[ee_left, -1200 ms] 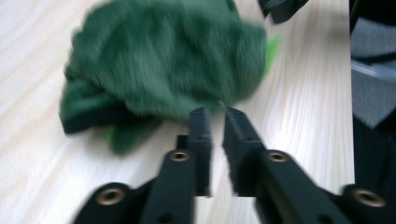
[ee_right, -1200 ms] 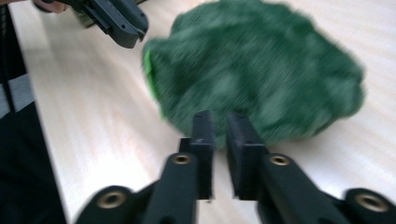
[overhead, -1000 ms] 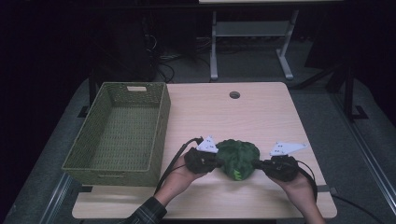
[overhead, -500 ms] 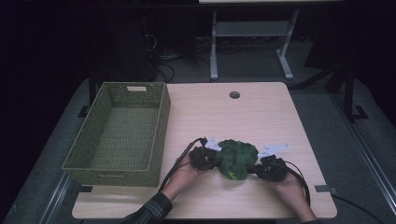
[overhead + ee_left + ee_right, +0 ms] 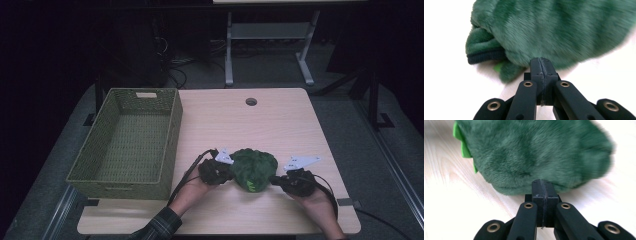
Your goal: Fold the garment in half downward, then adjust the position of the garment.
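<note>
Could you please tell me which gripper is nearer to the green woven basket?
Left. The left gripper sits between the green woven basket and the green plush toy; the right gripper is beyond the toy.

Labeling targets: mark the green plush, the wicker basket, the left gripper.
green plush (image 5: 254, 167), high view, top of fur.
wicker basket (image 5: 169, 145), high view, right wall.
left gripper (image 5: 541, 65), left gripper view, jaw tips.

Woven green basket (image 5: 131, 142) sits on left part of light wooden table (image 5: 280, 125), open side up, nothing inside. Round cable hole (image 5: 251, 102) near table's far edge. Metal-legged stand (image 5: 270, 40) on dark floor beyond.
</note>
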`<state>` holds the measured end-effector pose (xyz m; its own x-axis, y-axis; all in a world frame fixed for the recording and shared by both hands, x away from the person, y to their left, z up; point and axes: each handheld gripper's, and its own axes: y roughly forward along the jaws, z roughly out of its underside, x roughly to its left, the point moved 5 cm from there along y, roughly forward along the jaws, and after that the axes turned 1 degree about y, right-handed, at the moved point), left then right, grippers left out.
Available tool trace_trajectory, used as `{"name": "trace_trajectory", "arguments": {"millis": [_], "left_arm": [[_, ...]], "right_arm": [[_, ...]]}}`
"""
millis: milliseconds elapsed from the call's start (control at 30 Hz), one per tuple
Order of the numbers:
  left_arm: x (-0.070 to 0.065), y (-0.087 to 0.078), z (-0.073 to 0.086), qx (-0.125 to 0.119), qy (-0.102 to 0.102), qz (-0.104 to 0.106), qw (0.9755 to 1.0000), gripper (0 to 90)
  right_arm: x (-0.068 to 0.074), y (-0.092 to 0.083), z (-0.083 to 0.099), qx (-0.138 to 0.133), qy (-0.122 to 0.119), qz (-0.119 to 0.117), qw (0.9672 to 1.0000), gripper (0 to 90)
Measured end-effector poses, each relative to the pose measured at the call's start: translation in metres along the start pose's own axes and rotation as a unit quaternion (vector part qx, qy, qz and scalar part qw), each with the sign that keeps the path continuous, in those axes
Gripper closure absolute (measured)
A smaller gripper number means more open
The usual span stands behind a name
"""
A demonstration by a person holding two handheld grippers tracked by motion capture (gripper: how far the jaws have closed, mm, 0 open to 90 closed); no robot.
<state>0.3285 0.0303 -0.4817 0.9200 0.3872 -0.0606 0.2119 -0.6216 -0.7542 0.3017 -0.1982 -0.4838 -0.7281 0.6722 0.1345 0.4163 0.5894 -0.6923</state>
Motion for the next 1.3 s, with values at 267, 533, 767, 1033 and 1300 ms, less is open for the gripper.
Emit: {"name": "trace_trajectory", "arguments": {"millis": [267, 533, 767, 1033, 1300], "left_arm": [[-0.022, -0.015, 0.001, -0.014, 0.012, 0.02, 0.9996, 89.6], [-0.04, -0.001, -0.003, -0.011, 0.023, 0.052, 0.9983, 89.7], [-0.051, 0.017, -0.005, -0.001, 0.032, 0.069, 0.9971, 89.7], [-0.042, 0.029, -0.006, 0.002, 0.03, 0.055, 0.998, 89.7], [-0.03, 0.027, -0.004, 0.004, 0.027, 0.047, 0.9985, 89.6]], "right_arm": [[-0.03, -0.019, -0.014, -0.038, 0.024, 0.022, 0.9987, 89.9], [-0.071, 0.01, -0.038, -0.041, 0.045, 0.029, 0.9977, 90.0], [-0.081, 0.045, -0.044, -0.046, 0.048, 0.013, 0.9977, 90.0], [-0.075, 0.061, -0.035, -0.023, 0.05, -0.024, 0.9982, 90.0], [-0.057, 0.05, -0.026, -0.013, 0.033, -0.035, 0.9988, 90.0]]}}
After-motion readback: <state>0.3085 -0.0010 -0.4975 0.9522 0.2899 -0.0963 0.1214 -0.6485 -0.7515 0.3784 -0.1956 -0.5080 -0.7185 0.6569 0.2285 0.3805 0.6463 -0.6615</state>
